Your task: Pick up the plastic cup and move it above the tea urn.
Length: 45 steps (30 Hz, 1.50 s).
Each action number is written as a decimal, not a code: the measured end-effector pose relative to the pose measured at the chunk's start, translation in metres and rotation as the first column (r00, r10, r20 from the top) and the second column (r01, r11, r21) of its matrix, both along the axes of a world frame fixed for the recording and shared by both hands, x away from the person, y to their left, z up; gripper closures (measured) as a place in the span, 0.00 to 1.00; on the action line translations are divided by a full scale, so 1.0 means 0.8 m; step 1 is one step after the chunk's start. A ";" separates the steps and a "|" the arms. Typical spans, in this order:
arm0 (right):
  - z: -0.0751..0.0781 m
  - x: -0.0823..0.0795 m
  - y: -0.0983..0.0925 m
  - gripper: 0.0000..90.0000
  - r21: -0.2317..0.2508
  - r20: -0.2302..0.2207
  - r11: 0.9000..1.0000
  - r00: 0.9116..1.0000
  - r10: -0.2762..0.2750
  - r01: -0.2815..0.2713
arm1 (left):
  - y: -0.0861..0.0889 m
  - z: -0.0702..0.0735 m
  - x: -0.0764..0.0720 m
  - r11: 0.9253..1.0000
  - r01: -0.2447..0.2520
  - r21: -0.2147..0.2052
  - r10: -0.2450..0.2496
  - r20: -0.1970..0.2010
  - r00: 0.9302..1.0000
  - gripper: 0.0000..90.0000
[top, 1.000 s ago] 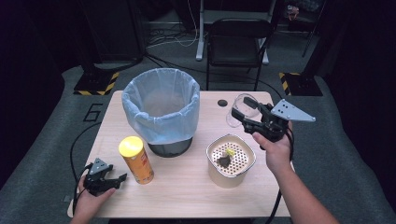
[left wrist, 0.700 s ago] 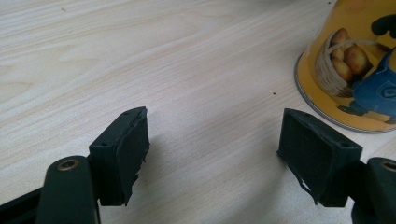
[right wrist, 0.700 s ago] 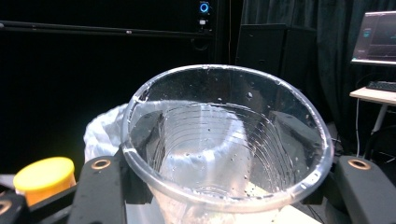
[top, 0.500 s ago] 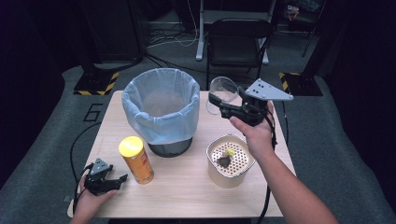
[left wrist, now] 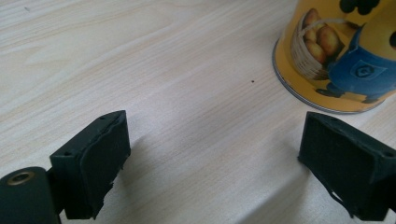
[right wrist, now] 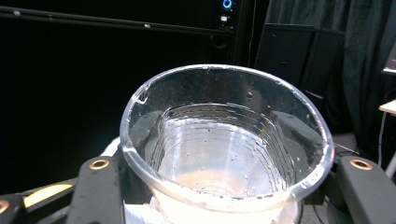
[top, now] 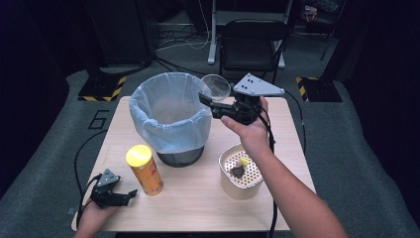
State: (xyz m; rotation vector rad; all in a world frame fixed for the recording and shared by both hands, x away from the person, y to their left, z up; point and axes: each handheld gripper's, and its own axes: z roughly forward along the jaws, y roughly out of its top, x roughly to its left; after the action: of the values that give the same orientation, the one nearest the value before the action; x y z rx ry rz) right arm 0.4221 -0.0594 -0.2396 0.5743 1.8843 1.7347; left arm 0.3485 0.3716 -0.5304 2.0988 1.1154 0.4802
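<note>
A clear plastic cup (top: 215, 87) (right wrist: 224, 140) is clamped in my right gripper (top: 208, 99) (right wrist: 224, 191), raised at the right rim of a bin lined with a pale blue bag (top: 148, 124). The cup's mouth faces the right gripper's camera, and its jaws press on both sides of it. My left gripper (top: 130, 194) (left wrist: 215, 158) rests at the table's front left corner, its jaws having just been opening, with only bare wood between them. A yellow chips can (top: 143, 168) (left wrist: 345, 56) stands upright just right of it.
A white round container (top: 225, 181) with a perforated top, holding some scraps, stands at the front right of the wooden table (top: 198, 208). Behind the table are a black chair (top: 252, 44) and grey carpet.
My right gripper carried the cup left and upward, from above the white container's far side to the bin's rim. The left gripper's jaws went from shut to apart; that hand stayed put.
</note>
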 end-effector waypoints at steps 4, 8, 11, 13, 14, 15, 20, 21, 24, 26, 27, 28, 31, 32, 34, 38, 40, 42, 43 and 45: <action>0.003 0.007 0.010 0.41 0.009 -0.005 1.000 1.000 0.010 -0.010 | 0.003 0.000 0.000 1.000 -0.009 -0.028 0.009 0.002 1.000 0.13; 0.004 0.018 0.021 0.41 0.014 -0.016 1.000 1.000 0.022 -0.021 | 0.004 0.000 0.000 0.999 -0.011 -0.030 0.011 0.000 1.000 0.13; 0.002 0.028 0.033 0.40 0.009 -0.024 1.000 0.999 0.021 -0.021 | 0.001 -0.001 0.000 1.000 -0.016 -0.015 0.016 0.017 1.000 0.14; 0.000 0.036 0.043 0.39 0.001 -0.033 1.000 0.999 0.022 -0.022 | 0.001 0.000 0.000 1.000 -0.011 -0.005 0.011 0.006 1.000 0.14; -0.002 0.040 0.049 0.39 0.002 -0.035 1.000 0.999 0.028 -0.028 | 0.001 0.000 0.000 1.000 -0.012 -0.007 0.012 0.005 1.000 0.14; -0.005 0.046 0.059 0.38 0.003 -0.038 0.999 0.999 0.035 -0.035 | 0.001 0.000 0.000 1.000 -0.012 -0.005 0.012 0.007 1.000 0.14; -0.012 0.057 0.078 0.38 -0.007 -0.050 0.999 0.998 0.047 -0.048 | -0.001 -0.002 -0.001 0.998 -0.039 -0.041 0.040 0.016 0.999 0.15; -0.013 0.059 0.082 0.38 -0.008 -0.052 0.999 0.998 0.042 -0.042 | -0.001 -0.002 -0.001 0.998 -0.040 -0.042 0.041 0.016 0.999 0.15; -0.015 0.064 0.090 0.38 -0.024 -0.060 0.999 0.998 0.034 -0.035 | 0.001 0.000 -0.002 0.999 -0.036 -0.036 0.037 0.006 0.999 0.16; -0.016 0.067 0.095 0.38 -0.030 -0.066 0.999 0.997 0.026 -0.028 | 0.002 0.000 -0.001 0.999 -0.035 -0.028 0.035 0.012 0.999 0.17; -0.015 0.069 0.098 0.38 -0.034 -0.065 0.999 0.998 0.025 -0.027 | 0.002 0.000 -0.002 0.999 -0.034 -0.026 0.035 0.012 0.999 0.17; -0.015 0.070 0.100 0.37 -0.040 -0.072 0.999 0.997 0.031 -0.034 | 0.002 0.000 -0.002 0.999 -0.031 -0.019 0.031 0.014 0.999 0.17; -0.018 0.077 0.109 0.31 -0.054 -0.096 0.997 0.994 0.051 -0.056 | 0.002 0.000 -0.002 0.999 -0.030 -0.021 0.030 0.014 0.999 0.17; -0.019 0.078 0.111 0.27 -0.056 -0.106 0.997 0.993 0.050 -0.056 | 0.001 -0.001 -0.002 0.999 -0.042 -0.035 0.042 0.018 0.999 0.17; -0.025 0.078 0.119 0.13 -0.074 -0.106 0.996 0.994 0.034 -0.042 | 0.003 -0.001 -0.002 0.997 -0.047 -0.057 0.048 0.016 0.999 0.16; -0.027 0.075 0.119 0.12 -0.101 -0.085 0.994 0.996 0.029 -0.037 | 0.005 0.001 -0.001 0.995 -0.053 -0.080 0.053 -0.001 0.999 0.15; -0.027 0.074 0.115 0.12 -0.089 -0.083 0.995 0.996 0.035 -0.043 | 0.007 0.003 -0.002 0.995 -0.057 -0.080 0.057 -0.003 0.998 0.14; -0.026 0.074 0.112 0.10 -0.084 -0.092 0.996 0.995 0.026 -0.033 | 0.007 0.006 -0.002 0.992 -0.074 -0.105 0.074 -0.004 0.997 0.12; -0.026 0.074 0.112 0.10 -0.084 -0.092 0.996 0.995 0.026 -0.033 | 0.008 0.008 -0.003 0.990 -0.074 -0.118 0.074 -0.003 0.997 0.12; -0.026 0.074 0.109 0.10 -0.073 -0.101 0.997 0.994 0.029 -0.037 | 0.010 0.012 -0.004 0.989 -0.081 -0.127 0.084 0.019 0.996 0.10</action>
State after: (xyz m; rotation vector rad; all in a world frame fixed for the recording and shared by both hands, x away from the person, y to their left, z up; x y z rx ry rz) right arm 0.4814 0.0278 -0.2607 0.6151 2.0289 1.6767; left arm 0.3455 0.3795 -0.5210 1.9391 1.1914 0.4617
